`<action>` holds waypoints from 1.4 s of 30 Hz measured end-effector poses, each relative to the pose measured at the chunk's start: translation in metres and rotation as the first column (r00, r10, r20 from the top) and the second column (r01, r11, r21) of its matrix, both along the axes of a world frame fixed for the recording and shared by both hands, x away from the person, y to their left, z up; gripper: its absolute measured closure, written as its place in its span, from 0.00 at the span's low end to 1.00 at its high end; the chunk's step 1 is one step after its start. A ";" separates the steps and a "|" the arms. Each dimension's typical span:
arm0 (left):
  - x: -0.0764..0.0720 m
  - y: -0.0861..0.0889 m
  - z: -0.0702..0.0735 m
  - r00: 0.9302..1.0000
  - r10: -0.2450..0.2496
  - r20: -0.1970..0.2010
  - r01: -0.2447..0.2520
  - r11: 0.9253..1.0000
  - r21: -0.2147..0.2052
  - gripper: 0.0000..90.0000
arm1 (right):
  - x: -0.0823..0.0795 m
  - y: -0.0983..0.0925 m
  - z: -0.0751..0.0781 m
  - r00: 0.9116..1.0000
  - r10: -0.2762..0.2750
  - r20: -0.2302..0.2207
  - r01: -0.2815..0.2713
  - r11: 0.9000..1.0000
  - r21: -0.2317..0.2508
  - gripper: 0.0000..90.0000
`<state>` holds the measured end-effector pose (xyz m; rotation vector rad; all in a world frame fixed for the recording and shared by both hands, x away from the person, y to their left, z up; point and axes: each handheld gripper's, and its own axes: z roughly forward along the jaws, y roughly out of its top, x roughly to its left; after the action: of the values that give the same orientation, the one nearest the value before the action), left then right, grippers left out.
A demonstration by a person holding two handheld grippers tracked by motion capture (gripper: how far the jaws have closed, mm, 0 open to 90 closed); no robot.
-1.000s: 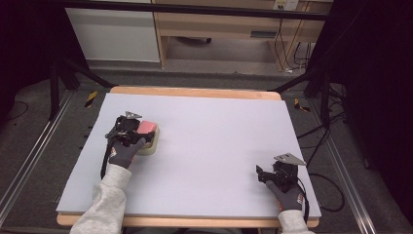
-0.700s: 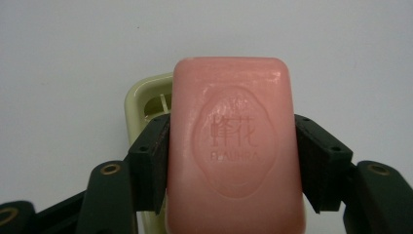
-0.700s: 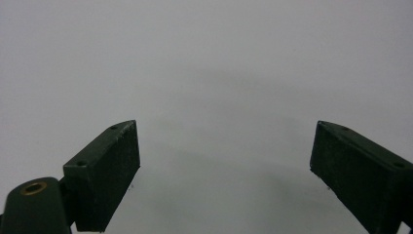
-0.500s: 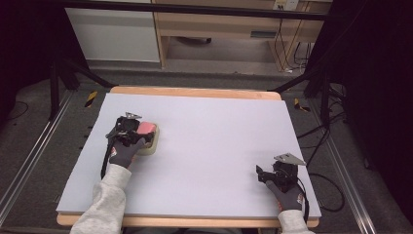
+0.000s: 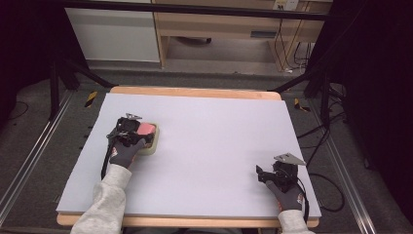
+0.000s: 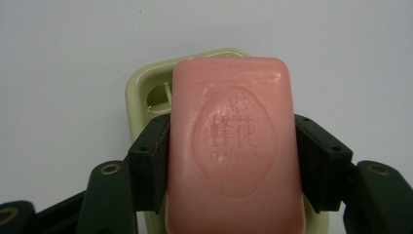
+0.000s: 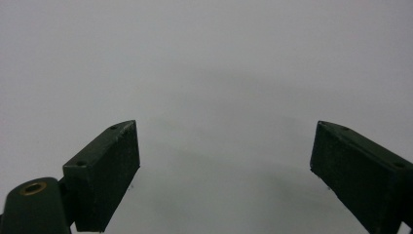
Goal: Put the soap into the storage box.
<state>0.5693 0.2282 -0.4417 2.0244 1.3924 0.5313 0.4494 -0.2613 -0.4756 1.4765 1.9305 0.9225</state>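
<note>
A pink bar of soap [image 6: 234,146] with an embossed oval mark lies over a pale green soap dish [image 6: 146,92]. My left gripper [image 6: 233,163] is shut on the soap, one black jaw pressed on each long side. From above, the soap [image 5: 146,129] and the dish [image 5: 152,144] sit at the table's left, with the left gripper [image 5: 130,130] over them. My right gripper [image 5: 269,174] rests near the table's front right corner. Its jaws stand wide apart with only bare table between them, as the right gripper [image 7: 224,161] view confirms.
The table is a light grey sheet [image 5: 214,141] on a wooden board. Black stands and cables [image 5: 316,122] line the floor to the right, a metal rail [image 5: 29,161] runs along the left, and cabinets [image 5: 112,34] stand beyond the far edge.
</note>
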 end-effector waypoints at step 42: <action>0.001 0.000 -0.008 1.000 0.005 -0.005 -0.005 1.000 0.019 0.41 | 0.000 0.001 0.000 1.000 0.007 -0.001 -0.007 1.000 -0.003 0.12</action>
<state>0.5702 0.2278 -0.4497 2.0394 1.4008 0.5442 0.4491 -0.2608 -0.4754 1.4702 1.9378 0.9221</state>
